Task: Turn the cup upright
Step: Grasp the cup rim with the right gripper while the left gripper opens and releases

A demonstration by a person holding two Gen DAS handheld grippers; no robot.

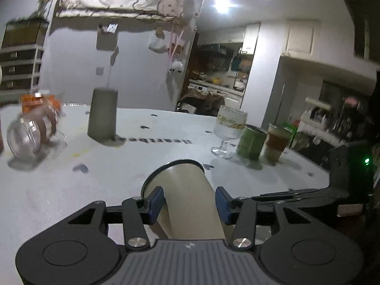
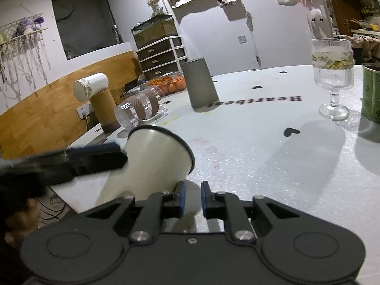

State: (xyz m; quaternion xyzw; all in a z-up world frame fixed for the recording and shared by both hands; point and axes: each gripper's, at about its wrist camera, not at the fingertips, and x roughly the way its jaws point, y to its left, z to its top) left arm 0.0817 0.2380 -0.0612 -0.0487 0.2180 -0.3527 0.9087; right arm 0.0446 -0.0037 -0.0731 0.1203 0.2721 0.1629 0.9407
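A cream enamel cup [image 1: 187,197] with a dark rim sits between the blue pads of my left gripper [image 1: 190,204], which is shut on its body. The cup is tilted, with its mouth pointing away and up over the white table [image 1: 59,190]. In the right wrist view the same cup [image 2: 152,163] leans with its rim up and right, and the left gripper's finger [image 2: 95,156] presses its side. My right gripper [image 2: 192,198] is just right of the cup's base, empty, its pads nearly together.
On the table stand a grey tumbler [image 1: 102,115], a glass jar on its side [image 1: 30,130], a stemmed glass [image 1: 229,128], a green can [image 1: 252,142] and a cup of brown drink [image 1: 276,142]. A white-topped cylinder [image 2: 95,95] stands at the left edge.
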